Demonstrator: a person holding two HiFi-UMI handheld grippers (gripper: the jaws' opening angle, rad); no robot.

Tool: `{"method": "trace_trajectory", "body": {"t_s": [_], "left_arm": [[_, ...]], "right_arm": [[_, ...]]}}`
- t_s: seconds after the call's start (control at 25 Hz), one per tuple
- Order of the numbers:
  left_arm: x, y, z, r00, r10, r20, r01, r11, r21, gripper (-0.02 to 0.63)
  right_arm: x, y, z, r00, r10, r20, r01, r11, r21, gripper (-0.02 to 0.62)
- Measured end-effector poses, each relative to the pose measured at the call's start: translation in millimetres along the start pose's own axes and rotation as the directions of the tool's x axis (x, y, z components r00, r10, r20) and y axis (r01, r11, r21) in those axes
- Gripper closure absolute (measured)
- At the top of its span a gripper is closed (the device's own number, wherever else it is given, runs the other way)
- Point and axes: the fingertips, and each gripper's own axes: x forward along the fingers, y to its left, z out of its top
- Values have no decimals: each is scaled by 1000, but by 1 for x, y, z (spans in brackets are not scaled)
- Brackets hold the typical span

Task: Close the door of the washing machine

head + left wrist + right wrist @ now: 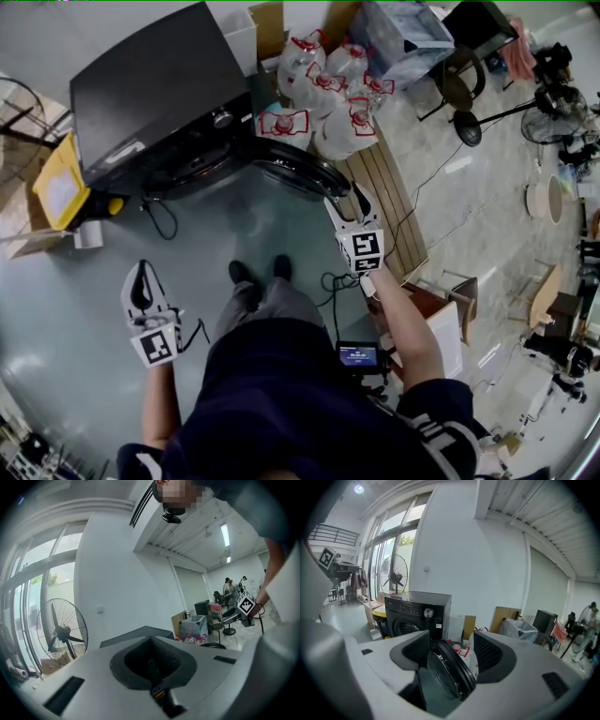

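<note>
Black-rimmed glass, the door (443, 670) juts open from the washing machine (417, 612), rigid and probably weighty on its hinge, its outer rim, the place to push, ungripped between the wide-apart jaws of the right tool (345, 207), the left tool (142, 275) closed, empty.

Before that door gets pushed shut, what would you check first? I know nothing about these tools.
1. Round glass door of the black washing machine standing open: ok.
2. Right tool jaws apart, door rim between them: ok.
3. Pads pressing the rim: not ok, they stand clear of it.
4. Swing path to the drum opening free: ok, it seems.
5. Laundry caught in the opening: cannot tell.
6. Left tool shut, empty, away from the door: ok.
</note>
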Motion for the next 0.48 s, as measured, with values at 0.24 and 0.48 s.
{"method": "trace_trajectory", "body": {"t_s": [0.24, 0.48], "left_arm": [[1, 0, -2, 1000, 7, -7, -7, 1000, 6, 583], [2, 0, -6, 1000, 12, -18, -12, 1000, 11, 583]], "right_arm": [[5, -4, -8, 1000, 3, -19, -4, 1000, -8, 281], [14, -8, -23, 999, 11, -49, -13, 999, -45, 281]]}}
